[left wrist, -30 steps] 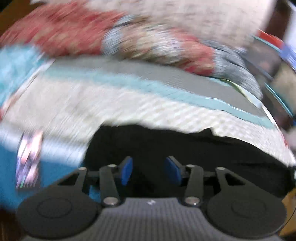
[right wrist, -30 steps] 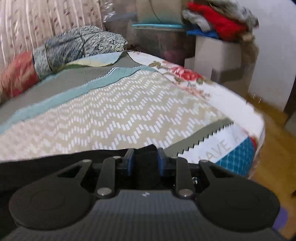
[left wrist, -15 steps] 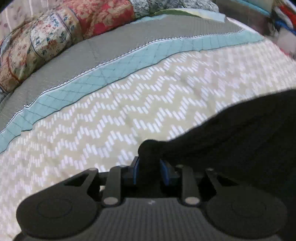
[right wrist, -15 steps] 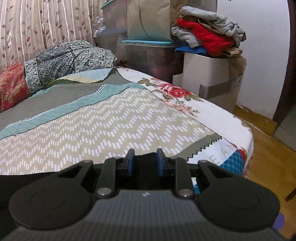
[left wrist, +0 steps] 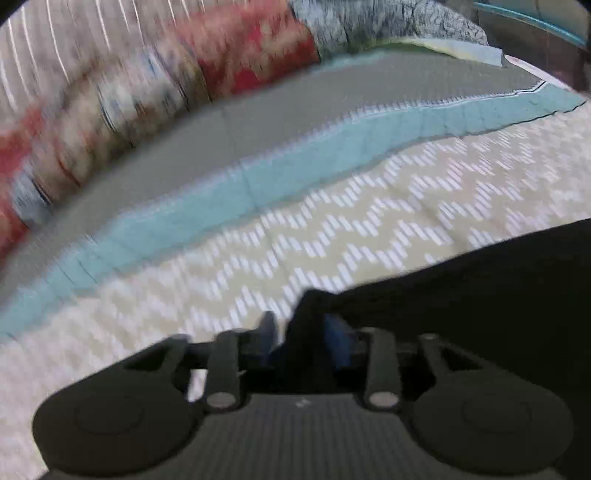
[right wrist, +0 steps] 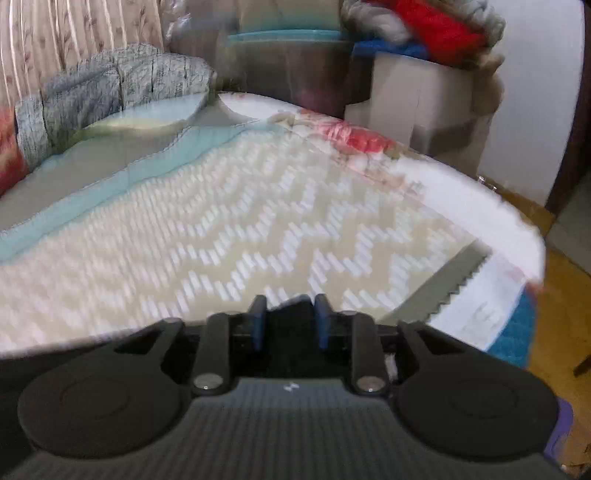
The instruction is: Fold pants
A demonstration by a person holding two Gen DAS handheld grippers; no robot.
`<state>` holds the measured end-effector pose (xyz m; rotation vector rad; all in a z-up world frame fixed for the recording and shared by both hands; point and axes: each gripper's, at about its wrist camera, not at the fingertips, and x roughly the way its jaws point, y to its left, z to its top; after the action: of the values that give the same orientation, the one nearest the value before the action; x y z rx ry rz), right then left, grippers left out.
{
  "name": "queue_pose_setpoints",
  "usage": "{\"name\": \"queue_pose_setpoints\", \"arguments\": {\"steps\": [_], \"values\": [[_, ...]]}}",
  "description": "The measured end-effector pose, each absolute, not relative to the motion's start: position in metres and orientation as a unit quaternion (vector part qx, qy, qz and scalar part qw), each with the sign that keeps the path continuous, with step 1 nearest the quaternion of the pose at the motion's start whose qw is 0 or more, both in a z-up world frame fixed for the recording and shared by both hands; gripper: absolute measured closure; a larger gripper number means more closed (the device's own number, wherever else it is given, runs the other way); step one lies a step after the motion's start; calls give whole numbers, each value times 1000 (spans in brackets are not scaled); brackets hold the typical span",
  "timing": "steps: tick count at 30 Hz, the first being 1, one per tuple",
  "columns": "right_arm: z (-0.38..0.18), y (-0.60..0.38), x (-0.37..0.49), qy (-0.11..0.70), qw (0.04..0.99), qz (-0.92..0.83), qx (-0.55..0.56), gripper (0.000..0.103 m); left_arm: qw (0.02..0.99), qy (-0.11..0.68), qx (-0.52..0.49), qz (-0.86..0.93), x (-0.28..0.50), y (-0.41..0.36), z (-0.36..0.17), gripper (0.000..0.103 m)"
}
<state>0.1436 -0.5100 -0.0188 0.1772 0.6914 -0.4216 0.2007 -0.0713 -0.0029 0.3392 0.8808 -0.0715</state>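
Observation:
The black pants [left wrist: 480, 295] lie over the near edge of the chevron bedspread [left wrist: 369, 221]. In the left wrist view my left gripper [left wrist: 301, 341] is shut on a bunched black corner of them; the cloth stretches off to the right. In the right wrist view my right gripper [right wrist: 290, 319] is shut on another black edge of the pants [right wrist: 291, 314], with the cloth running left under the gripper body. Both views are motion-blurred.
Folded quilts and pillows [left wrist: 184, 74] line the far side of the bed under a curtain [right wrist: 74, 29]. Storage boxes with piled clothes [right wrist: 424, 55] stand past the bed's far right corner. Wooden floor [right wrist: 554, 295] lies to the right.
A second ago my left gripper was open over the pants; it has since shut on a corner and is swinging. My right gripper has kept its hold and moved over the bed.

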Motion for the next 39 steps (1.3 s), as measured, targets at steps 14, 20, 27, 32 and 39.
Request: {"name": "queue_pose_setpoints", "arguments": {"steps": [14,20,27,32,39], "values": [[48,-534,30,203,942,-176,202,56,929,369,17,-10,101,42,88,51],[29,-496,14,237,944,-87,212,56,935,341,-83,49,41,121,124,51],[7,-523,25,281,889,-235,274,94,924,321,-140,154,-34,203,138,42],[48,-451,21,216,937,-221,165,74,897,355,-219,146,-55,229,100,34],[77,-276,45,279,941,158,103,58,874,353,-312,119,-67,247,62,31]]}}
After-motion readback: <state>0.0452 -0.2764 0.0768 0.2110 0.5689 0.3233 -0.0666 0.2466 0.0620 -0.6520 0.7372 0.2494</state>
